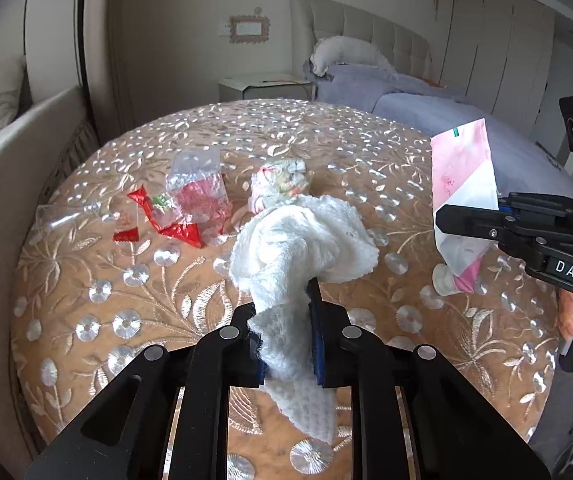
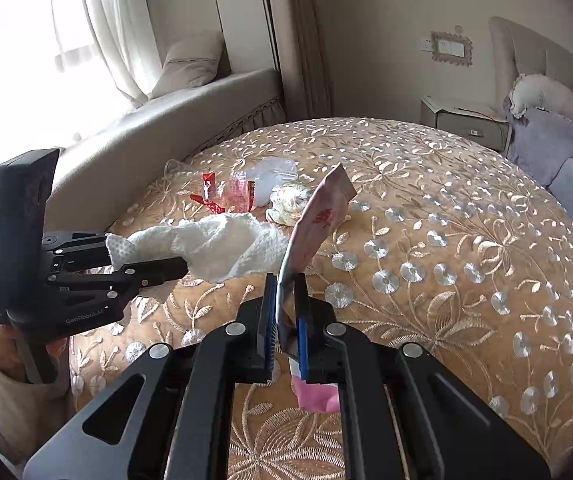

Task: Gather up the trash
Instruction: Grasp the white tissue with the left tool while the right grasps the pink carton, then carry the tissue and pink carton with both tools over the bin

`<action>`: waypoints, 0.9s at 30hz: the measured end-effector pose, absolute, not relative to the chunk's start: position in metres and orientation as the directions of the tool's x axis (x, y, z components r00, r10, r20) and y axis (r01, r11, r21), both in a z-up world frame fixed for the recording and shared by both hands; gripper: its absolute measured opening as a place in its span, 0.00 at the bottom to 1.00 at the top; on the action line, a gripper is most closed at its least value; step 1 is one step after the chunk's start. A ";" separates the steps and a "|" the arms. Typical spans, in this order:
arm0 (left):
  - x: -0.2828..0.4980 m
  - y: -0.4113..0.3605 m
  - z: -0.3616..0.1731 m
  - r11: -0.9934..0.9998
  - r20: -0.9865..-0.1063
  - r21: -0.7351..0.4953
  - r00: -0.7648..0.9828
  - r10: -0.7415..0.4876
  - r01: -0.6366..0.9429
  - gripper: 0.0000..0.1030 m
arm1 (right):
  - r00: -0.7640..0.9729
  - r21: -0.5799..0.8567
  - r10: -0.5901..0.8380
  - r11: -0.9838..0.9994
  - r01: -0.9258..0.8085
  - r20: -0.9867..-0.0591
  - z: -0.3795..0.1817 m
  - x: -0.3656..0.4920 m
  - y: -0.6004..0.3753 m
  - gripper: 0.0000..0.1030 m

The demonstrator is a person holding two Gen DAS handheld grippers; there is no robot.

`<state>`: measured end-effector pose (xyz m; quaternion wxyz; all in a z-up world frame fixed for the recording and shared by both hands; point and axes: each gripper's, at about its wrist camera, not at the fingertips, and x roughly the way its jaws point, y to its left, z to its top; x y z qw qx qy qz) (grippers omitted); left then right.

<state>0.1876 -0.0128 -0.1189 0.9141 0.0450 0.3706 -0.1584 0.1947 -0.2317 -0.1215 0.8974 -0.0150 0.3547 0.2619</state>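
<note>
My left gripper (image 1: 282, 304) is shut on a crumpled white paper towel (image 1: 306, 232), lifted just above the round table; in the right wrist view the left gripper (image 2: 146, 254) holds the towel (image 2: 222, 244) out sideways. My right gripper (image 2: 286, 284) is shut on a pink-and-white wrapper (image 2: 318, 220) that stands up between its pads, its lower end hanging below. From the left wrist view, the right gripper (image 1: 446, 220) holds the wrapper (image 1: 462, 176) at the table's right side.
On the gold embroidered tablecloth (image 1: 366, 152) lie a red wrapper (image 1: 158, 216), a clear plastic bag (image 1: 198, 184), a crumpled patterned wrapper (image 1: 282, 176) and a clear plastic piece (image 1: 66, 216). A bed (image 1: 406, 96) and a nightstand (image 1: 262, 84) stand behind; a window bench (image 2: 206, 96) runs along the left.
</note>
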 end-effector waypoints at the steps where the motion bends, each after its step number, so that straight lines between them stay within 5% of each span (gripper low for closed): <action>1: 0.183 -0.016 -0.115 0.945 -0.687 -0.027 0.681 -0.256 0.327 0.16 | 0.615 0.171 0.467 0.862 -0.478 -0.635 -0.119 0.191 -0.236 0.09; 13: 0.145 -0.102 -0.090 0.879 -0.646 -0.009 0.668 -0.369 0.477 0.16 | 0.743 0.161 0.411 0.907 -0.388 -0.527 -0.078 0.121 -0.306 0.09; 27: 0.110 -0.272 -0.102 0.666 -0.668 0.014 0.503 -0.549 0.746 0.16 | 0.859 0.127 0.149 0.987 -0.099 -0.490 -0.066 0.034 -0.438 0.09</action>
